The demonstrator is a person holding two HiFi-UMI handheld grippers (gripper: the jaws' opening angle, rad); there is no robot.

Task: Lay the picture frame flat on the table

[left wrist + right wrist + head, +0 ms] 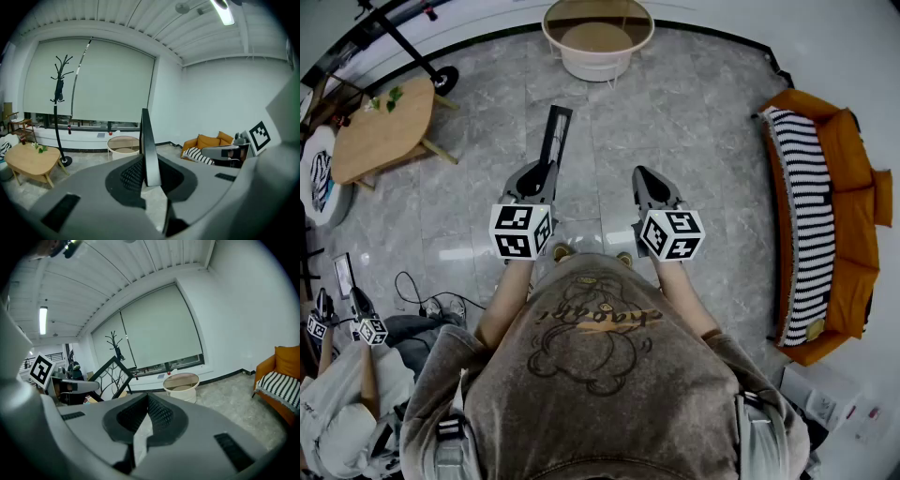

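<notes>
Most of the head view is grey marbled tile floor (694, 122), over which the person stands with both arms out in front. On the right sits an orange upholstered sofa (853, 202) with a black-and-white striped blanket (802, 216) laid along its seat. On the left is a rounded light wooden table (384, 131) with splayed legs and something small and green on its top. Straight ahead stands a round white side table (598, 42) with a brownish top. A black branching coat stand (58, 98) rises by the window blind behind the wooden table.

The black thin-edged picture frame (553, 141) is up in the air over the floor, on neither table and well apart from the wooden one. It stands on edge, pointing forward out of the left gripper (544, 173). The left gripper view shows the frame (149, 150) as a narrow dark blade, and the left gripper (150, 180) has its ribbed pads clamped narrowly against both of the frame's faces. From the right gripper view the frame (110, 376) appears tilted, with a branch-like pattern inside its border.

The right gripper (649, 180) is held beside the left one, apart from the frame. In its own view the right gripper (146, 408) has its jaws brought together with nothing between them.
</notes>
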